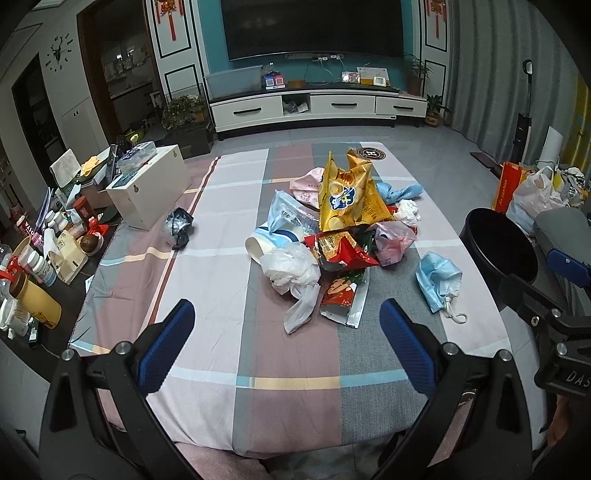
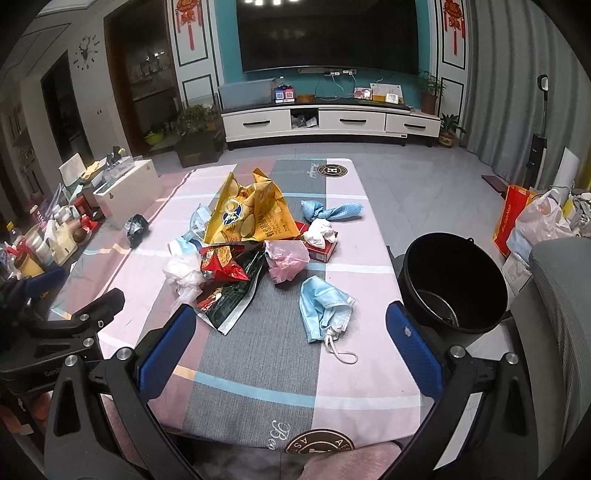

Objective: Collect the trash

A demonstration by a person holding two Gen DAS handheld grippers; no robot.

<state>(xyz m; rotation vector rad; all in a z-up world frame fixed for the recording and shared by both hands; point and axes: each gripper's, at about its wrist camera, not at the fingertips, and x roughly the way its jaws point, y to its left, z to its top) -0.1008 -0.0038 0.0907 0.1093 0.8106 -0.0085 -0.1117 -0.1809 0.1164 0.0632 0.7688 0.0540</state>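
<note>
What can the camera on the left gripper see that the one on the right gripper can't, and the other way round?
Only the left wrist view shows the paper cup lying at the pile's left edge and the yellow tube on the cluttered side.

Only the right wrist view shows the bottom inside the black bin and the red box under the white tissue.

Both show the yellow chip bag, the blue face mask, and their own open gripper: left, right.

Both views dim, with a cool bluish cast. Ceiling-lamp glare reflects at the top of the TV (image 2: 328, 35) in the right view. Shadows soft. Strong fisheye bending and black vignette at corners. Centre sharp, edges softer.
</note>
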